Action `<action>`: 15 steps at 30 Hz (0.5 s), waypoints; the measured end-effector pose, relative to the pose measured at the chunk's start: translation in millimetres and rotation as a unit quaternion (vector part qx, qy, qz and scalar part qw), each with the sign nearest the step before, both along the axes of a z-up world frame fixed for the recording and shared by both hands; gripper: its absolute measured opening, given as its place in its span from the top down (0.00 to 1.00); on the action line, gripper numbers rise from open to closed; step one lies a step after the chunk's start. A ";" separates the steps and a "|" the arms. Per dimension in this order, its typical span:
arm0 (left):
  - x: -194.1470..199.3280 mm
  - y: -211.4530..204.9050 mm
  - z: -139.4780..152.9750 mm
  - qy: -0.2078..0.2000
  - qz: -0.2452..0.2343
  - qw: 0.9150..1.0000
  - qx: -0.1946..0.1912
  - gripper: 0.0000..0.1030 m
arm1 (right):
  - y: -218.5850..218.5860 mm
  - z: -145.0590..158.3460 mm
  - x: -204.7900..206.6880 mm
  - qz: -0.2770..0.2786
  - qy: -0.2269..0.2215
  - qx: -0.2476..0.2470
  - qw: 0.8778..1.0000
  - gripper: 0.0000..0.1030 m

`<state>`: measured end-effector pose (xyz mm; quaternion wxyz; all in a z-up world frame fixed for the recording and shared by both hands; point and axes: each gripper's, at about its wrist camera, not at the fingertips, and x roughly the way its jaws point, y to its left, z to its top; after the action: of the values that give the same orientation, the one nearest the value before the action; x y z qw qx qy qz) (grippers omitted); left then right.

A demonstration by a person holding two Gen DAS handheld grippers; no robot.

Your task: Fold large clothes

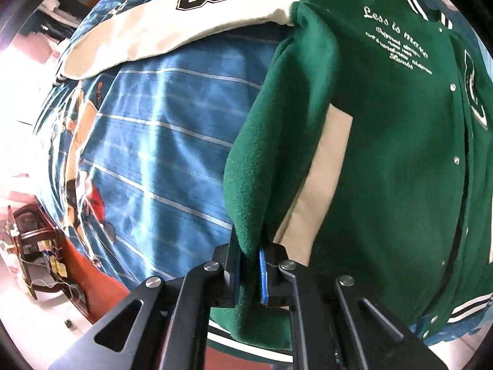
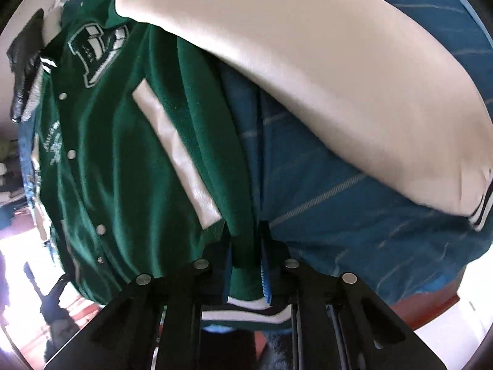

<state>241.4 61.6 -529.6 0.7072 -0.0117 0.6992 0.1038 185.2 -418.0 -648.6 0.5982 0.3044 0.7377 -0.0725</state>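
Green fleece fills both wrist views: a varsity jacket lies front-up on a blue striped bedspread, snapped shut down the middle, with white lettering stitched on its chest and cream strips marking the pockets. Its cream sleeves are spread outward over the bedspread, one sleeve bearing a black-and-white number patch. The left gripper is clamped on a fold of the jacket's green side edge near the hem, the cloth bunched tight between its blue-lined pads. The right gripper is pinched on the opposite side edge, just above the striped ribbed hem band, with green cloth pressed between its pads. Beyond the bed's edge, red-brown floor and a dark wooden stand show.
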 end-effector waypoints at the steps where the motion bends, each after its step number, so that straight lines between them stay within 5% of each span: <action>1: -8.3 -10.8 1.9 -0.001 0.001 1.000 0.000 0.93 | -3.9 4.4 -5.7 -0.013 -0.002 0.014 1.000 0.85; 5: -13.7 -5.1 4.6 -0.001 0.006 1.000 0.001 0.93 | -13.1 8.7 -15.8 -0.058 -0.002 0.082 0.995 0.90; 8: -9.7 -1.8 5.2 0.002 0.007 1.000 -0.002 0.93 | -7.0 4.5 -15.9 0.000 0.013 0.020 1.000 0.90; 12: -12.9 14.7 2.1 0.011 0.000 1.000 -0.007 0.91 | -9.7 -26.5 -27.8 -0.041 0.070 0.001 0.997 0.89; 15: -14.8 18.0 12.1 0.024 0.002 1.000 0.008 0.87 | 8.6 -0.6 -6.4 0.037 0.054 -0.085 0.994 0.65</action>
<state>226.7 79.6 -517.5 0.6903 -0.0047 0.7150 0.1109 178.8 -409.4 -649.2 0.5832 0.2208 0.7710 -0.1294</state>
